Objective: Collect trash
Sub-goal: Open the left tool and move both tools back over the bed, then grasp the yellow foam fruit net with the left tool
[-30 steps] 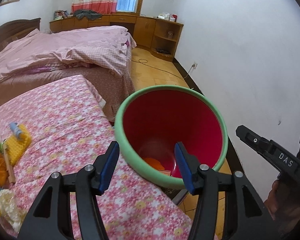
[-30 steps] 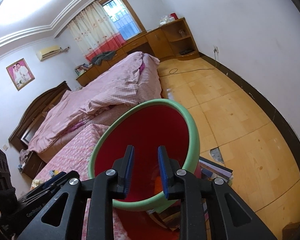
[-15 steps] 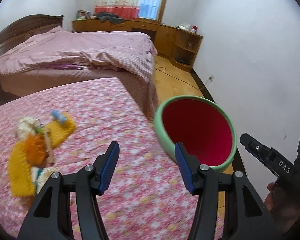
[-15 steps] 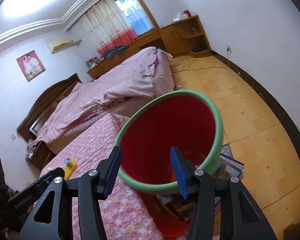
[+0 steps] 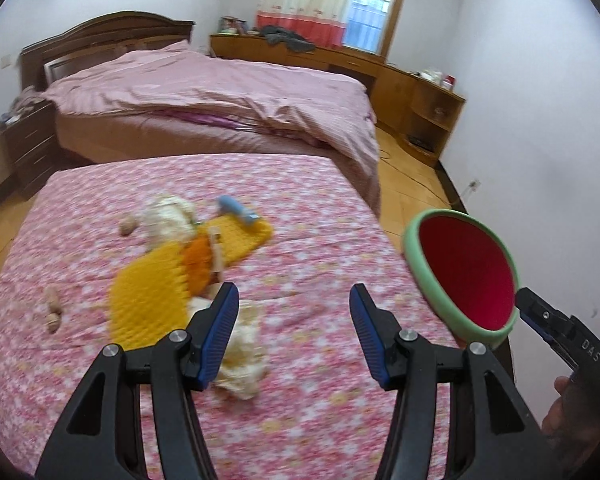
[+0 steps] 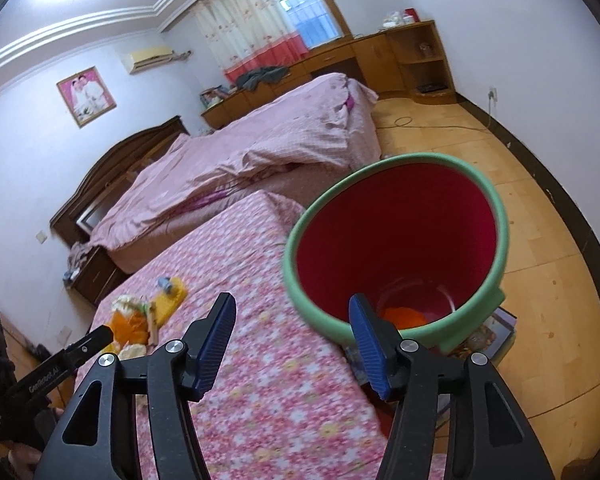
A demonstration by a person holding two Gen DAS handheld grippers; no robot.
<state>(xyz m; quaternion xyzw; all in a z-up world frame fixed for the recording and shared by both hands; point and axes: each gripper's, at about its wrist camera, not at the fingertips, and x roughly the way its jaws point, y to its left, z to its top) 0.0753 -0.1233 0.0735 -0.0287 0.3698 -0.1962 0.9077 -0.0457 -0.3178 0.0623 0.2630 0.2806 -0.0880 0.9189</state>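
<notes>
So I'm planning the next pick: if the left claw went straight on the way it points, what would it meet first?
Probably the bare pink floral cover, just right of the trash pile. The left claw is open and empty; depth is unclear.

The bin (image 6: 396, 240) looks like smooth plastic, its red inside faintly glossy, the green rim (image 6: 496, 216) matt. The floral cover (image 5: 300, 200) is soft printed cloth. The yellow mat (image 5: 148, 300) looks knobbly. The far headboard (image 5: 112, 36) is dark polished wood; the floor (image 6: 540, 280) pale, smooth wood.
</notes>
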